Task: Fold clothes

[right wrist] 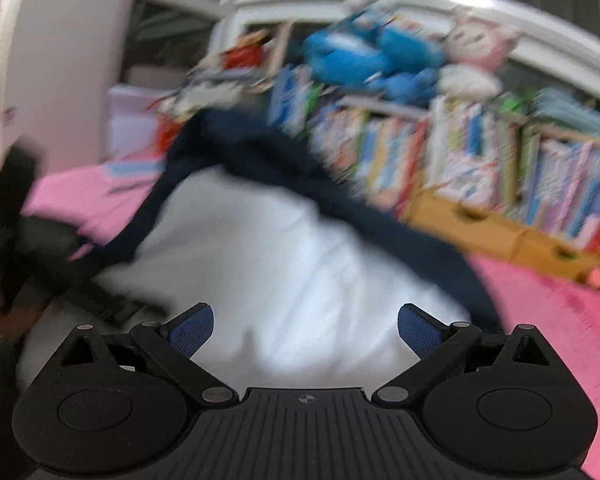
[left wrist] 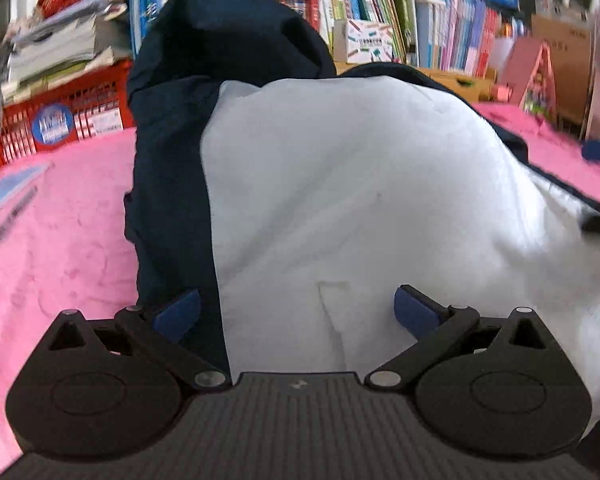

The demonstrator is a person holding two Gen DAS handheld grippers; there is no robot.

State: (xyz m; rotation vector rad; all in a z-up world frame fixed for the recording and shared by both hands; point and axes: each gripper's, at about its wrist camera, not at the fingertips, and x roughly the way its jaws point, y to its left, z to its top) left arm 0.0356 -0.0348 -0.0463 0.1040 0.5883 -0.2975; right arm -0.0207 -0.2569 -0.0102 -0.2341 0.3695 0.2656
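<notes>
A garment with a white body (left wrist: 340,184) and navy sleeves and trim (left wrist: 172,168) lies bunched on the pink blanket (left wrist: 60,248). My left gripper (left wrist: 296,312) is open, its blue pads spread wide just above the white cloth near me, holding nothing. In the blurred right wrist view the same white cloth (right wrist: 268,264) with its navy edge (right wrist: 340,208) lies ahead. My right gripper (right wrist: 306,330) is open over the white cloth and empty. The other gripper and hand (right wrist: 12,240) show dark at the left.
A red crate (left wrist: 60,120) with papers stands at the back left. A row of books (left wrist: 440,36) and blue plush toys (right wrist: 372,60) fill the shelf behind. A cardboard box (right wrist: 500,236) and pink cards (left wrist: 536,76) sit at the right. A pen (left wrist: 12,216) lies on the blanket.
</notes>
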